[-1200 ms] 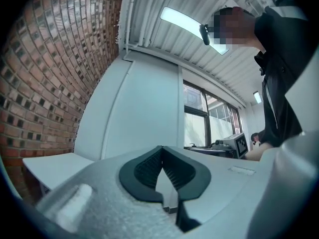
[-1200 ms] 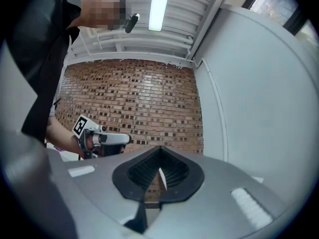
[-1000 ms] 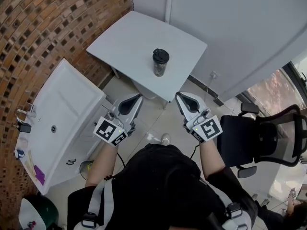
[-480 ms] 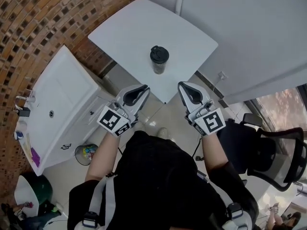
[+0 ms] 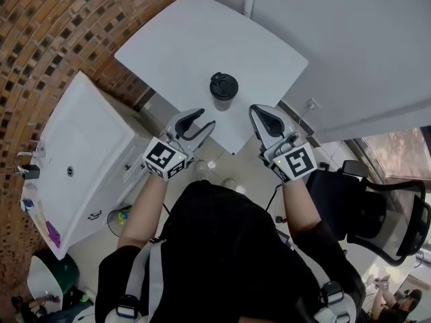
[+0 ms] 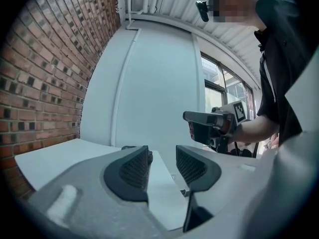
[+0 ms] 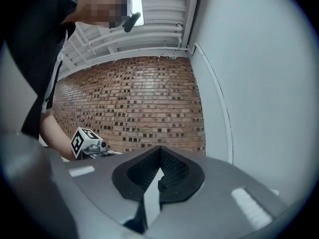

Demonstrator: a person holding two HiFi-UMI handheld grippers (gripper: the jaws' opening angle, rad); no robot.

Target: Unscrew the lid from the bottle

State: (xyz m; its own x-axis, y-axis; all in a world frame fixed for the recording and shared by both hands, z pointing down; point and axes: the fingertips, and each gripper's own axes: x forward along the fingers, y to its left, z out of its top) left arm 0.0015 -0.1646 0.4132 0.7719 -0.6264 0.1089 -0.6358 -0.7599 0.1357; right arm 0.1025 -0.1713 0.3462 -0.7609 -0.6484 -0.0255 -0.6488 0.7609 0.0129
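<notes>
A bottle with a black lid (image 5: 223, 86) stands upright on the white table (image 5: 182, 46), near its front edge. My left gripper (image 5: 199, 118) hovers just short of that edge, to the left of the bottle. Its jaws are opening, with nothing between them. In the left gripper view the gap (image 6: 162, 156) shows only table, and the lid (image 6: 125, 147) peeks out behind the left pad. My right gripper (image 5: 259, 115) is at the table edge to the right of the bottle, shut and empty, with its pads together (image 7: 160, 156).
A white sink counter (image 5: 87, 147) runs along the brick wall (image 5: 60, 25) at the left. A black office chair (image 5: 377, 207) stands at the right. A bin (image 5: 120, 215) sits on the floor under my left arm. A white wall (image 5: 350, 39) stands behind the table.
Both grippers have come forward to the table's front edge, nearer the bottle. The left jaws were together and now stand apart. The right jaws are still together.
</notes>
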